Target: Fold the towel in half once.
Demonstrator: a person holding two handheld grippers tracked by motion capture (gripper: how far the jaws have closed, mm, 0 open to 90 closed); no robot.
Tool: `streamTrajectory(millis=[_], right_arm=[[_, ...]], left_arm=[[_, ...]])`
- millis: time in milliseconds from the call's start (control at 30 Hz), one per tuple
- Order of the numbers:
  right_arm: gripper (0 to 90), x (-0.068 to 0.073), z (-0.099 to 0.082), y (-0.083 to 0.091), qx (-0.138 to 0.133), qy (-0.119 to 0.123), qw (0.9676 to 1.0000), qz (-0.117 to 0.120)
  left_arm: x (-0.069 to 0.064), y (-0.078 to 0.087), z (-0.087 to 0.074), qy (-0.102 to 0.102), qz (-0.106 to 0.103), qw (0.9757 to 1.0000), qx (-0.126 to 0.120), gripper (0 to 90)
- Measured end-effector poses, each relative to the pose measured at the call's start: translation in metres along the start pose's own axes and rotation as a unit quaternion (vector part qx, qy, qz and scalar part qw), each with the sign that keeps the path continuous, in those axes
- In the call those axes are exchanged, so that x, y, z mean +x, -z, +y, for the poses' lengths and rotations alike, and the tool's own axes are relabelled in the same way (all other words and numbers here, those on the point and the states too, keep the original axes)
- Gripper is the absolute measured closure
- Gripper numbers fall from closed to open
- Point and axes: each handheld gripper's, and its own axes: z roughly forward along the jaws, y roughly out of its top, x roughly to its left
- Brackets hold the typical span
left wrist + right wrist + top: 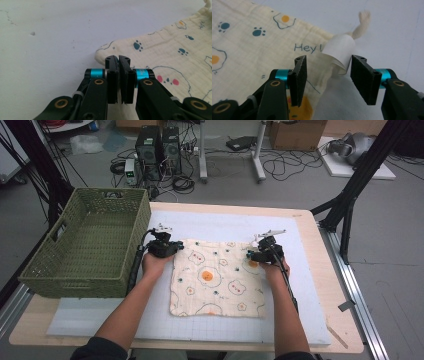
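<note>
A cream cloth [215,277] printed with fried eggs and paw marks lies flat on the white mat [220,222]. My left gripper [167,247] is at its far left corner. In the left gripper view the jaws [118,61] are pressed together on the edge of the cloth [170,45]. My right gripper [255,254] is at the far right corner. In the right gripper view its jaws [329,61] stand apart on either side of a curled white label [340,48] on the corner of the cloth [249,42], without pressing on it.
A green woven basket [107,194] stands on the table's left side, close to my left hand. The mat reaches past the cloth on every side. Beyond the table, computer boxes, cables and black stand legs are on the floor.
</note>
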Motion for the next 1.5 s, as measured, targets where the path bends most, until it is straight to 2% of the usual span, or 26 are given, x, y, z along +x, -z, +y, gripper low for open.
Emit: streamTrajectory(millis=[100,200,233,267,333,400,433,467,500,533,567,600,667,733,900,1000,1067,1133,1233,1300,1500], right_arm=[[56.4,0.0,0.001,-0.003,-0.003,0.004,0.9999,0.014],[82.3,0.002,0.002,-0.002,0.003,0.031,0.9987,0.041],[82.3,0.002,0.002,-0.002,0.003,0.031,0.9987,0.041],[87.8,0.008,0.004,-0.003,0.009,0.058,0.9974,0.042],[88.0,0.009,0.005,-0.002,0.012,0.06,0.9973,0.04],[88.0,0.009,0.006,0.0,0.008,0.064,0.9977,0.021],[88.0,0.008,0.006,0.0,0.002,0.064,0.9978,0.015],[88.0,0.009,0.007,0.001,-0.006,0.063,0.9979,0.01],[88.0,0.009,0.008,0.003,-0.013,0.066,0.9977,0.005],[88.0,0.01,0.009,0.004,-0.024,0.072,0.9971,-0.003],[88.0,0.01,0.01,0.007,-0.035,0.071,0.9969,-0.007],[88.0,0.01,0.01,0.007,-0.035,0.071,0.9969,-0.007],[87.9,0.01,0.012,0.014,-0.061,0.066,0.9959,-0.007],[87.9,0.01,0.012,0.015,-0.062,0.065,0.9959,-0.004],[87.8,0.013,0.011,0.025,-0.07,0.08,0.9943,0.0],[87.8,0.017,0.009,0.036,-0.077,0.087,0.9932,0.006],[87.8,0.018,0.007,0.039,-0.08,0.086,0.9931,0.008],[87.9,0.019,0.001,0.044,-0.088,0.087,0.9922,0.015],[87.8,0.023,-0.003,0.049,-0.073,0.096,0.9923,0.024],[87.8,0.026,-0.006,0.056,-0.088,0.106,0.9901,0.023],[87.7,0.032,-0.014,0.067,-0.089,0.12,0.9882,0.033]], left_arm=[[0.0,0.0,0.0,-0.003,0.0,1.0,0.003,85.3],[0.0,-0.001,-0.001,-0.006,0.005,0.9999,0.013,85.4],[0.0,-0.001,-0.001,-0.006,0.005,0.9999,0.013,85.5],[0.001,-0.001,-0.001,-0.009,0.006,0.9998,0.018,85.5],[0.001,-0.001,-0.001,-0.002,0.01,0.9998,0.015,85.6],[-0.001,0.003,0.003,-0.008,0.025,0.9996,-0.006,85.8],[-0.001,0.003,0.003,-0.008,0.025,0.9996,-0.006,85.8],[-0.002,0.006,0.007,-0.008,0.029,0.9992,-0.026,85.9],[-0.002,0.006,0.007,-0.008,0.029,0.9992,-0.026,85.9],[-0.001,0.009,0.009,-0.004,0.031,0.9986,-0.043,86.0],[0.0,0.011,0.011,-0.002,0.031,0.9985,-0.045,86.0],[0.0,0.011,0.011,-0.002,0.031,0.9985,-0.045,86.0],[0.001,0.013,0.012,0.005,0.025,0.998,-0.058,86.1],[0.0,0.015,0.013,0.006,0.018,0.9979,-0.062,86.1],[-0.008,0.023,0.013,-0.016,0.001,0.998,-0.06,86.1],[-0.011,0.028,0.013,-0.014,-0.005,0.9979,-0.063,86.1],[-0.016,0.032,0.011,-0.037,-0.005,0.998,-0.051,86.2],[-0.021,0.037,0.008,-0.046,-0.009,0.9976,-0.05,86.2],[-0.026,0.045,0.004,-0.05,-0.016,0.9969,-0.059,86.3],[-0.027,0.05,0.001,-0.047,-0.021,0.9967,-0.063,86.2],[-0.032,0.063,-0.009,-0.045,-0.039,0.9956,-0.073,86.2]])
